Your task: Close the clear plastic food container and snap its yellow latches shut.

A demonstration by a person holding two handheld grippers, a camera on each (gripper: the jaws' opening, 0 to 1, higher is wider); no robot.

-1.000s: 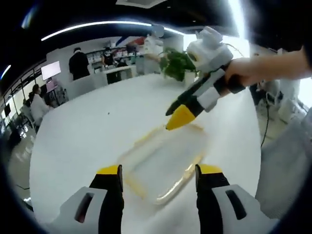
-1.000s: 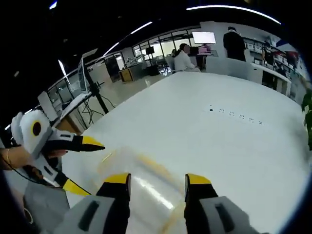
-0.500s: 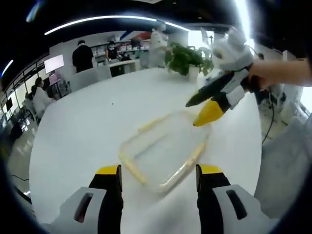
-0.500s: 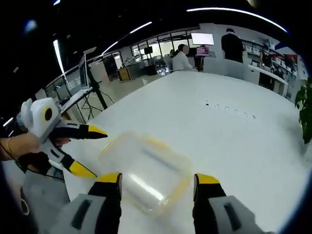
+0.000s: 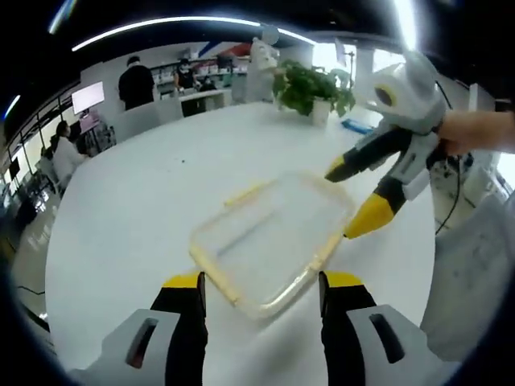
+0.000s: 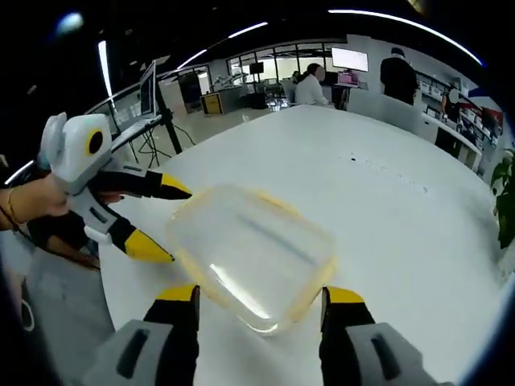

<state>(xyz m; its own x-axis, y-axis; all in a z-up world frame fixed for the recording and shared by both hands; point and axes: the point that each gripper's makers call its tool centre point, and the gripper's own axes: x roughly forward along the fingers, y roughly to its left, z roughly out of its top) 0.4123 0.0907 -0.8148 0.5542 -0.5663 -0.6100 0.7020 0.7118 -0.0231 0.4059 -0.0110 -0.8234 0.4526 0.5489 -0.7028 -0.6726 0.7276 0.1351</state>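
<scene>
While the white surface [image 5: 121, 217] carries it, the container [image 5: 269, 241] lies just ahead of both pairs of spread, empty fingers, its long axis slanting across them. Neither the left gripper [image 5: 261, 293] nor the right gripper [image 6: 259, 301] looks clearly nearer; yellow latches [image 5: 330, 245] line its edges.

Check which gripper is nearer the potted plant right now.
Right. The right gripper hangs open off the container's far corner, on the potted plant's side of the table. The left gripper sits open at the opposite edge.
</scene>
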